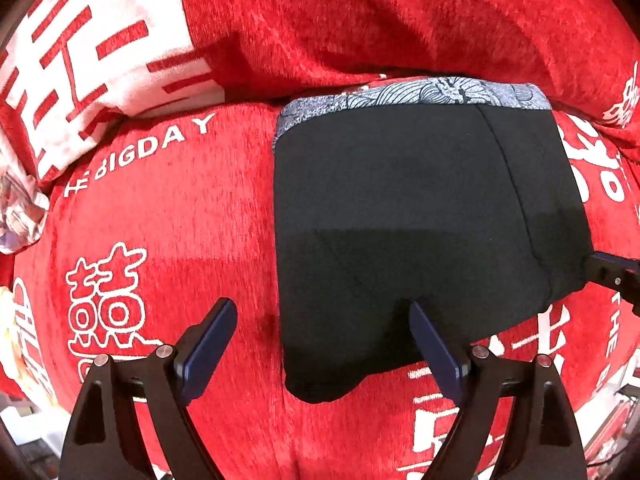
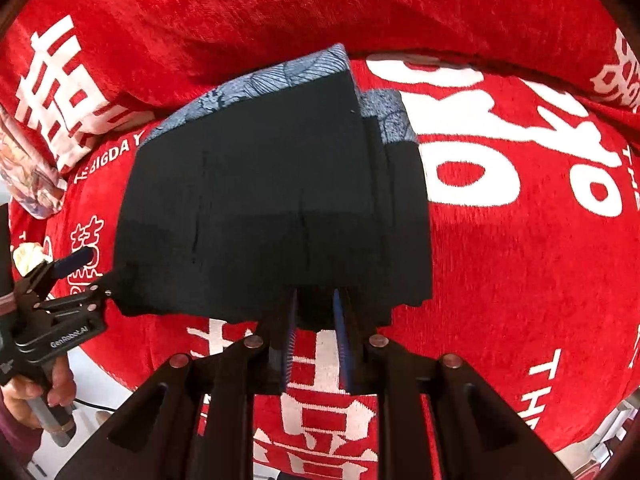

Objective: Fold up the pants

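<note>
Pants lie flat on the red cover, band at 12 o'clock, already doubled over once, judging by the second band edge showing at the right in the right view; at least one more fold looks due. Your left claw hangs spread over the hem's left corner, gripping nothing. Your right claw is clenched on the hem at 6 o'clock. A printed cloth bunches at 9 o'clock, well apart; nothing blocks you.

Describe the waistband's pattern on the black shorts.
Grey-blue waistband with fine dark line drawings; clearest in the left wrist view.
</note>
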A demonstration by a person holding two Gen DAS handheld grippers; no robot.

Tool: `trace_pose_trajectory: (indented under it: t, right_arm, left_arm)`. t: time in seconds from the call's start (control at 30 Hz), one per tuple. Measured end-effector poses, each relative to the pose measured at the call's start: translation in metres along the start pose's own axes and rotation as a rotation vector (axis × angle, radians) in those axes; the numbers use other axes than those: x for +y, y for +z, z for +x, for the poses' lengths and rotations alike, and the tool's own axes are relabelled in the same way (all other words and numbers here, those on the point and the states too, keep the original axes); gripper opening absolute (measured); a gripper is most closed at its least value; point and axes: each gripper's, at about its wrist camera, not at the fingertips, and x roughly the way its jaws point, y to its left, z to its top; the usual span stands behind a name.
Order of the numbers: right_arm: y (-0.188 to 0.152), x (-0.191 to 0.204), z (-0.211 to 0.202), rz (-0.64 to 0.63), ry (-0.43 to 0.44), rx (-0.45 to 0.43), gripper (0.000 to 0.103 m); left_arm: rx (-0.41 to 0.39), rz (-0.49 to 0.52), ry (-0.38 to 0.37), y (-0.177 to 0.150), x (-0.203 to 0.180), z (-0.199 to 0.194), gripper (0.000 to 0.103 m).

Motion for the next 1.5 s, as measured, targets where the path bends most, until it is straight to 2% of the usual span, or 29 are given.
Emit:
trace_pose_trajectory:
  t: [0.1, 0.27, 0.43, 0.57, 0.6, 0.63, 0.9, 1.03, 1.13, 1.27, 1.5]
  right_arm:
    - [-0.002, -0.004, -0.003, -0.001, -0.024, 0.006, 0.042]
    - [-0.003, -0.015, -0.008, 0.006, -0.036, 0.012, 0.042]
    - [-0.001, -0.025, -0.012, 0.04, -0.006, 0.002, 0.042]
    - [0.001, -0.026, -0.012, 0.037, -0.003, 0.002, 0.051]
    - [0.002, -0.026, -0.012, 0.037, 0.0, 0.002, 0.051]
    - [0.003, -0.026, -0.012, 0.037, 0.001, 0.003, 0.051]
    - [0.01, -0.033, -0.01, 0.058, 0.007, 0.006, 0.056]
    - [0.014, -0.038, -0.009, 0.077, 0.009, 0.004, 0.067]
    - [0.017, -0.042, -0.01, 0.089, 0.018, -0.018, 0.081]
    - [0.022, -0.046, -0.009, 0.098, 0.033, -0.035, 0.082]
    - [0.027, -0.051, 0.004, 0.107, 0.073, 0.017, 0.082]
  left_arm:
    - [0.003, -0.004, 0.008, 0.003, 0.004, 0.001, 0.089]
    - [0.022, -0.034, -0.005, 0.007, 0.012, 0.006, 0.089]
    - [0.028, -0.028, -0.002, 0.008, 0.012, 0.009, 0.089]
    - [0.03, -0.02, -0.004, 0.009, 0.011, 0.01, 0.089]
    - [0.03, -0.022, -0.006, 0.01, 0.011, 0.01, 0.091]
    - [0.032, -0.025, -0.004, 0.01, 0.012, 0.011, 0.103]
    - [0.032, -0.028, 0.005, 0.013, 0.015, 0.014, 0.103]
    - [0.038, -0.032, 0.002, 0.014, 0.016, 0.015, 0.103]
    - [0.041, -0.034, -0.001, 0.015, 0.017, 0.017, 0.103]
    - [0.045, -0.031, -0.005, 0.017, 0.017, 0.018, 0.103]
    - [0.054, -0.044, -0.025, 0.02, 0.02, 0.022, 0.103]
